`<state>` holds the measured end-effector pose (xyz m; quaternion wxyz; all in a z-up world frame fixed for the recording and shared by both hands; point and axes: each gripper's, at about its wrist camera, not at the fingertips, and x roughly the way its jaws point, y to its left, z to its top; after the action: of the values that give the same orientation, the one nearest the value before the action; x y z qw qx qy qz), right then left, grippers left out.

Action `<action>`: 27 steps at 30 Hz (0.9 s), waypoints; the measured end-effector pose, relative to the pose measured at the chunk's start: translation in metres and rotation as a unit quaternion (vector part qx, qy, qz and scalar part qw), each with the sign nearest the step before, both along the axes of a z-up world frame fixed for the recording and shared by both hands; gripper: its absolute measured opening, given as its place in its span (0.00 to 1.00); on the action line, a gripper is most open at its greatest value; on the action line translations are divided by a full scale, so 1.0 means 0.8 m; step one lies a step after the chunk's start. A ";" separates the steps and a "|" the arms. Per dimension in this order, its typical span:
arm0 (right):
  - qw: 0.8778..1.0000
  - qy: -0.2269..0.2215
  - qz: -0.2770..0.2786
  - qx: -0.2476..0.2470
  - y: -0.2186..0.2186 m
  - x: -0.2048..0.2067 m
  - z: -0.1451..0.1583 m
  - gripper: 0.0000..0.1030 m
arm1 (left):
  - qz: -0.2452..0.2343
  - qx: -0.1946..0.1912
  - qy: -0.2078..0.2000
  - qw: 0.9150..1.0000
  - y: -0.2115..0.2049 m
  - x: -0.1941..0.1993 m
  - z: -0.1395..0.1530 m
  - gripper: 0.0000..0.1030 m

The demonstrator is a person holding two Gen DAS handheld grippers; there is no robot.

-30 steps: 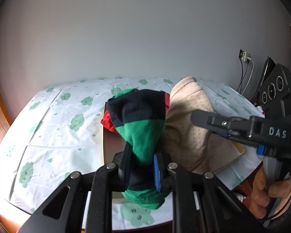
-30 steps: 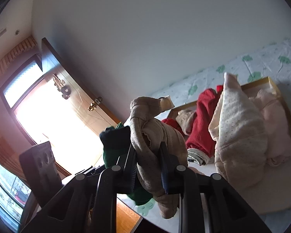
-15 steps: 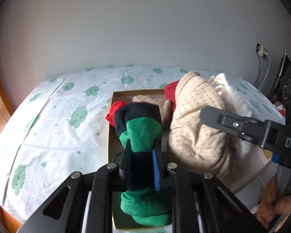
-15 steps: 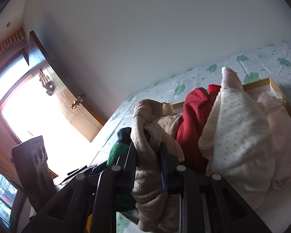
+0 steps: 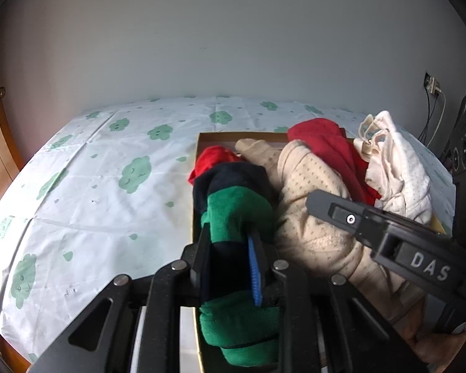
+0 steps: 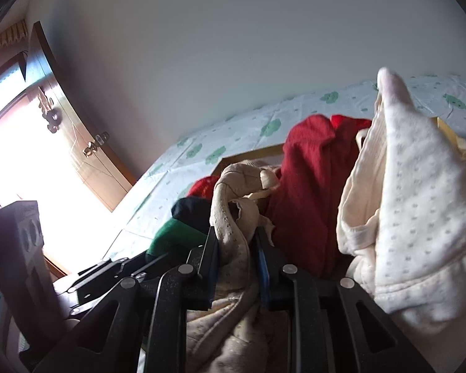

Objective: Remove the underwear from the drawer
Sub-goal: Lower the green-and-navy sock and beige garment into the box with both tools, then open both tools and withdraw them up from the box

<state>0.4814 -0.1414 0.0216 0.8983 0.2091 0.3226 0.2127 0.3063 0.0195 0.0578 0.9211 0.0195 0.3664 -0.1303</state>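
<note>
The left gripper (image 5: 233, 248) fingers, just loosening, hold one green garment (image 5: 239, 214); the right gripper (image 6: 236, 248) fingers hold one beige garment (image 6: 233, 217). One drawer (image 5: 220, 136) holds two red pieces.

Cloud-print bedsheet (image 5: 108, 186), wooden door (image 6: 77, 143)

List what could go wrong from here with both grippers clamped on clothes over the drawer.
1. The left gripper pinches the green and navy garment only across a narrow fold; its jaws have just been opening, so it may slip out.
2. The beige dotted garment in the right gripper lies against the red garment and may drag it along.
3. The cream garment leans over the drawer rim and may tumble out.
</note>
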 end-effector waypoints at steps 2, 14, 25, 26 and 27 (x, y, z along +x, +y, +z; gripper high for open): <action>1.000 -0.005 -0.005 -0.003 0.001 -0.001 -0.002 0.23 | 0.006 -0.003 -0.002 1.000 0.002 0.000 -0.002 0.27; 0.999 -0.029 -0.009 0.020 -0.006 -0.014 0.005 0.40 | 0.062 0.029 -0.069 0.995 -0.009 -0.035 0.007 0.94; 0.984 -0.159 -0.067 0.041 -0.044 -0.124 0.027 0.81 | 0.066 0.053 -0.128 0.988 -0.016 -0.107 0.017 0.99; 0.984 -0.160 -0.070 0.044 -0.049 -0.131 0.024 0.81 | 0.066 0.050 -0.126 0.989 -0.016 -0.110 0.014 0.99; 0.983 -0.162 -0.072 0.045 -0.052 -0.137 0.022 0.81 | 0.067 0.046 -0.123 0.989 -0.015 -0.112 0.011 0.99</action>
<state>0.3715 -0.1830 0.0394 0.9413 0.2346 0.1475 0.1928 0.2165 0.0079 0.0668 0.9640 0.0529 0.2563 -0.0476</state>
